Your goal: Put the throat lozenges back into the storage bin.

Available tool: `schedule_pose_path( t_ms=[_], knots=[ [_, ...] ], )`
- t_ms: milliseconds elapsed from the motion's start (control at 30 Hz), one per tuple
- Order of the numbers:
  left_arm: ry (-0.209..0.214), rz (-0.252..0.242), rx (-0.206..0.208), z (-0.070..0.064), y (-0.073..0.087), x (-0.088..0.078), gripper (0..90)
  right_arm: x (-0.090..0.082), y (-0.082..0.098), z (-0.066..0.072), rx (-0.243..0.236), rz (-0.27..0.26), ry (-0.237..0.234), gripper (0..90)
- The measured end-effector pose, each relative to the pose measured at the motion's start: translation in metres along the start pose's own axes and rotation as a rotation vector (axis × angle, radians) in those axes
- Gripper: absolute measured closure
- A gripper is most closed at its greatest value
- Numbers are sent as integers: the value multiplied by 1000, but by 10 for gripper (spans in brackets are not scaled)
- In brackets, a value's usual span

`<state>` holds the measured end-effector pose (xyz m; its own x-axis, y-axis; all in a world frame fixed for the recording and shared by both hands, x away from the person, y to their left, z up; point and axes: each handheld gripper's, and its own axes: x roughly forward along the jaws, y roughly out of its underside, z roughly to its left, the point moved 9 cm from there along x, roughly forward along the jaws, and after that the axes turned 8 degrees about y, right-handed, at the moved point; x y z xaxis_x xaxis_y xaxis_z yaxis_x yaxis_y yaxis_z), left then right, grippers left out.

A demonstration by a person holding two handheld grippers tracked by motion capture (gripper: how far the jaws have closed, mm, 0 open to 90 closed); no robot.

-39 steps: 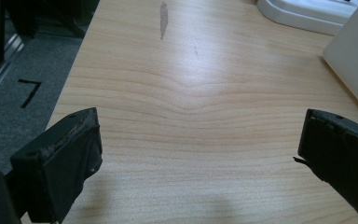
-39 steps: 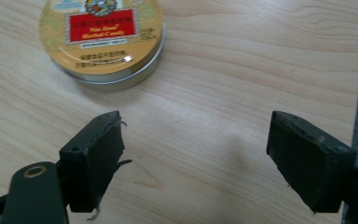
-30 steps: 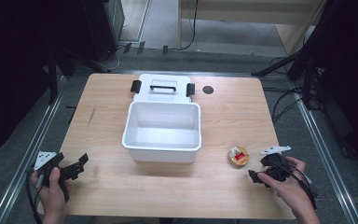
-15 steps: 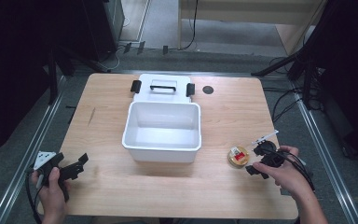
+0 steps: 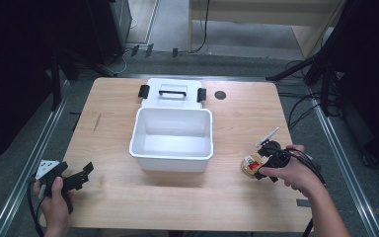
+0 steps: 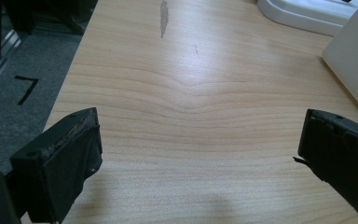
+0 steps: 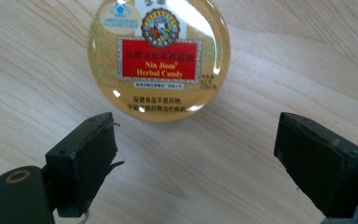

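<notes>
Over the last second we have brought the right gripper in from the desk's right edge to the round candy tin, and its jaws have just been opening. In the high view a second ago, this gripper sat well to the right of the tin; now it is just beside it. In the right gripper view the jaws stand apart with bare wood between them, and the candy tin lies flat just ahead of the pads, not yet touched. We judge this to be the approach to a grasp: the gap looks wide enough to straddle the tin once the gripper advances.

The left gripper has kept its place at the near left of the desk. In the left gripper view its jaws stand wide apart over bare wood, holding nothing.

The white bin stands open and empty at the desk's centre, with its lid lying flat behind it and touching its far rim. We judge the bin to be the likely destination for the tin.

Readable writing: the tin's red label reads "Nin Jiom" and "Herbal Candy", with Chinese characters above and below. A round emblem sits at the top. The smaller print is not legible.
</notes>
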<state>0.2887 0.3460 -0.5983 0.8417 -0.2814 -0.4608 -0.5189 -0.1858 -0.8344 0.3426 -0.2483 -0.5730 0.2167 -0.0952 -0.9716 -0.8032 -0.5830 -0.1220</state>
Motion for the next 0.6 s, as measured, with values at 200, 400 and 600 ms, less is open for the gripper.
schedule_pose_path(
  t_ms=[200, 400, 600],
  knots=[
    [5, -2, -8, 0, 0, 0, 0, 1, -11, -1, 25, 38, 20, 126],
    [7, -1, -6, 0, 0, 1, 0, 2, -18, 4, 38, 55, -3, 110],
    [7, -2, -6, 0, 0, 1, 0, 5, -27, 13, 28, 62, -19, 46]
  ],
)
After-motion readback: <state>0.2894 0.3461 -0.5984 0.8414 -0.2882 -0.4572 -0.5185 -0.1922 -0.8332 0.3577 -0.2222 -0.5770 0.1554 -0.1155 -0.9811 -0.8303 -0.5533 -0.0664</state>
